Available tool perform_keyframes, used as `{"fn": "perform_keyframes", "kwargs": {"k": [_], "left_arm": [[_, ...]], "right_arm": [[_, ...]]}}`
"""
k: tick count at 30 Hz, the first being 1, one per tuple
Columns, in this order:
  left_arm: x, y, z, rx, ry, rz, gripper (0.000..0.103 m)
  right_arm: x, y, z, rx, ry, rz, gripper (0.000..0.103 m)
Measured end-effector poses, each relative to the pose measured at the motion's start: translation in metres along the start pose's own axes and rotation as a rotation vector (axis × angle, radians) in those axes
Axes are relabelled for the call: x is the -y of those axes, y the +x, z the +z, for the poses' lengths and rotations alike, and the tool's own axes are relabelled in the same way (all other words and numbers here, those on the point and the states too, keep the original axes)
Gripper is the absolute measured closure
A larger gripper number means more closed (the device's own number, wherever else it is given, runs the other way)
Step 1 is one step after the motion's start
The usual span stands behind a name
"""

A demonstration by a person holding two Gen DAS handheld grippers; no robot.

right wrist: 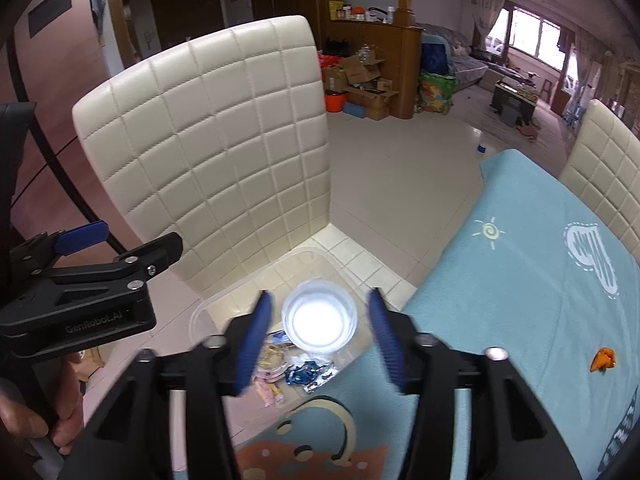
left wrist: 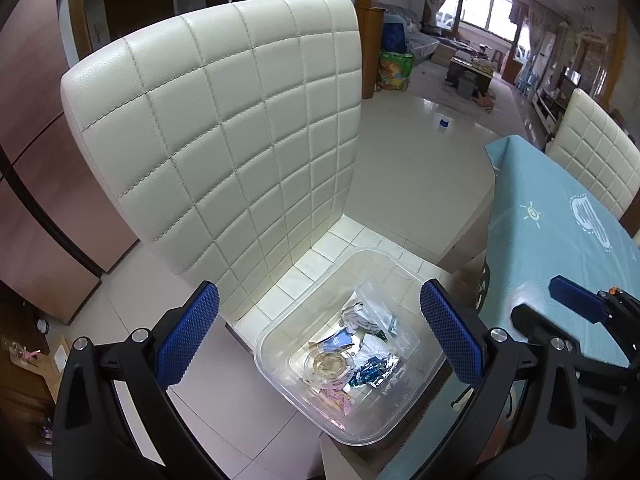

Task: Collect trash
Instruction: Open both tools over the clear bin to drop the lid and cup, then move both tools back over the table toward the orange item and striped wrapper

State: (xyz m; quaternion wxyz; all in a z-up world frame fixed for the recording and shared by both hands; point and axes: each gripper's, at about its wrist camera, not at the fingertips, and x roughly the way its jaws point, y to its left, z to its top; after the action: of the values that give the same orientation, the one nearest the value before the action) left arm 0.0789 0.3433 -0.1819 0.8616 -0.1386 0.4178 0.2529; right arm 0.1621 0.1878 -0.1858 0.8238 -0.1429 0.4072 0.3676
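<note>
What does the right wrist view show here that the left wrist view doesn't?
Only the right wrist view shows a clear plastic cup between the open right gripper fingers, touching neither, above the bin, plus an orange scrap on the tablecloth. Only the left wrist view shows the whole clear bin with nothing in front of it and the wrappers inside, framed by the open, empty left gripper. Both show the white quilted chair, the bin on its seat and the blue tablecloth.
</note>
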Motion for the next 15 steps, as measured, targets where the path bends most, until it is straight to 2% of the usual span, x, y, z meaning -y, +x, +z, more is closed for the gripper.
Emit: {"fn": "perform_keyframes", "kwargs": {"k": [7, 15], "left_arm": [[0.000, -0.015, -0.003, 0.018, -0.001, -0.003, 0.004], [0.017, -0.041, -0.008, 0.047, 0.041, -0.018, 0.004]], "right_arm": [[0.001, -0.013, -0.002, 0.006, 0.017, -0.025, 0.041], [0.008, -0.046, -0.014, 0.044, 0.040, -0.062, 0.041]]}}
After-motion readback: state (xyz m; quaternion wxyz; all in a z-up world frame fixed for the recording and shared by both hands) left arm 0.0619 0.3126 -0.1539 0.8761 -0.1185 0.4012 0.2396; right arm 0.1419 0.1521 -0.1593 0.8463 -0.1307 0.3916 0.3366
